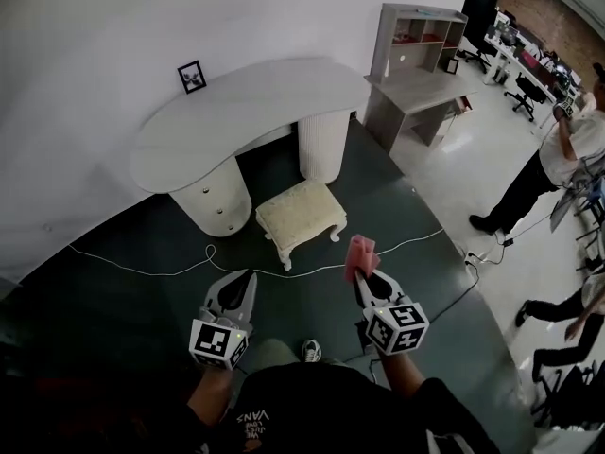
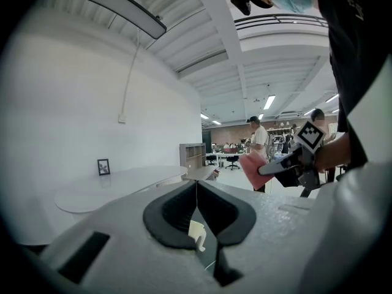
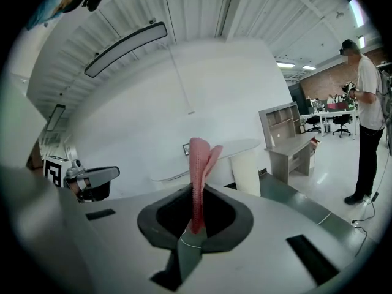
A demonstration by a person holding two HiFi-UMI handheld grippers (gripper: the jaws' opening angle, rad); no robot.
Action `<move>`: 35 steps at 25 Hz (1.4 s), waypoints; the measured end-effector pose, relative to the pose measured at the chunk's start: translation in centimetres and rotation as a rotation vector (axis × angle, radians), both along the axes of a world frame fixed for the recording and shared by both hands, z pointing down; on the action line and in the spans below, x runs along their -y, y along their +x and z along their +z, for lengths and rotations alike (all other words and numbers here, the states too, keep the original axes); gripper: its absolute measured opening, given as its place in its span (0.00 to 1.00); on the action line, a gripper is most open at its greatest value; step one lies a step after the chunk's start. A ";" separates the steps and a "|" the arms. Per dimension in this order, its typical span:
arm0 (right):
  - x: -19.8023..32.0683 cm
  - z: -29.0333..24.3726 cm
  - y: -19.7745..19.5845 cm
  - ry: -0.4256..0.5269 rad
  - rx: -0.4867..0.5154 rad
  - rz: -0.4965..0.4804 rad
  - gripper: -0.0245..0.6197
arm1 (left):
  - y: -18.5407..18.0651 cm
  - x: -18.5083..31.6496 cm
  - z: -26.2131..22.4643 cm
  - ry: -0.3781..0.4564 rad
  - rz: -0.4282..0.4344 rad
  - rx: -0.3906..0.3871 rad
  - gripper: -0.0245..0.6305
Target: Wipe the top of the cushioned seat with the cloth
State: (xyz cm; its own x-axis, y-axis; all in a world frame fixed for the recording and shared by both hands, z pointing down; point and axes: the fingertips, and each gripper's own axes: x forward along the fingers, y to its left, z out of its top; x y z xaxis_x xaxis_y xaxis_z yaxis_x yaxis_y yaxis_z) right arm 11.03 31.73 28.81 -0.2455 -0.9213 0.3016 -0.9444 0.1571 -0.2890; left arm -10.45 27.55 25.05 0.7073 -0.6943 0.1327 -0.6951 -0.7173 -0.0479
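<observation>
A cream cushioned seat [image 1: 300,210] with carved legs stands on the dark floor in front of the curved white desk [image 1: 236,112]. My right gripper [image 1: 363,274] is shut on a pink cloth [image 1: 360,253], which sticks up between the jaws in the right gripper view as a folded pink cloth [image 3: 199,170]. It hangs in the air short of the seat, to its right. My left gripper [image 1: 248,277] is shut with nothing in it, held beside the right one. In the left gripper view the seat [image 2: 196,232] shows through the jaw gap, and the cloth [image 2: 255,169] at right.
A white cable [image 1: 170,270] runs across the floor before the seat. A small framed picture [image 1: 192,76] stands on the desk. A grey shelf desk [image 1: 416,74] sits at right. People [image 1: 553,164] stand at the far right.
</observation>
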 end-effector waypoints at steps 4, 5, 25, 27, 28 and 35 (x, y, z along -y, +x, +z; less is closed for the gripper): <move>1.6 0.4 1.0 -0.017 0.017 -0.005 0.08 | 0.9 2.1 0.1 -0.004 -0.009 0.022 0.07; 2.3 0.5 1.2 -0.021 0.019 -0.005 0.08 | 1.2 2.8 0.2 -0.005 -0.004 0.028 0.07; 18.6 0.9 0.9 -0.058 -0.001 0.037 0.08 | 4.8 21.0 0.5 -0.019 0.145 0.026 0.07; 20.6 1.3 0.4 -0.063 -0.006 0.039 0.08 | 4.3 23.1 0.9 -0.026 0.147 0.020 0.07; 21.6 1.5 0.2 -0.066 -0.008 0.040 0.08 | 4.1 24.2 1.0 -0.025 0.150 0.024 0.07; 26.9 2.7 -1.2 -0.104 -0.028 0.039 0.08 | 2.4 30.1 2.9 -0.067 0.142 0.010 0.07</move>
State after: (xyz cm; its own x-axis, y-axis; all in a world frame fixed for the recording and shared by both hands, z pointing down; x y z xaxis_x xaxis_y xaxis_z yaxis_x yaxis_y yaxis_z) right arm 9.80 4.79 31.52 -0.2004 -0.8933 0.4022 -0.9572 0.0910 -0.2749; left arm -8.03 -2.54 27.95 0.7960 -0.5769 0.1832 -0.5864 -0.8100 -0.0027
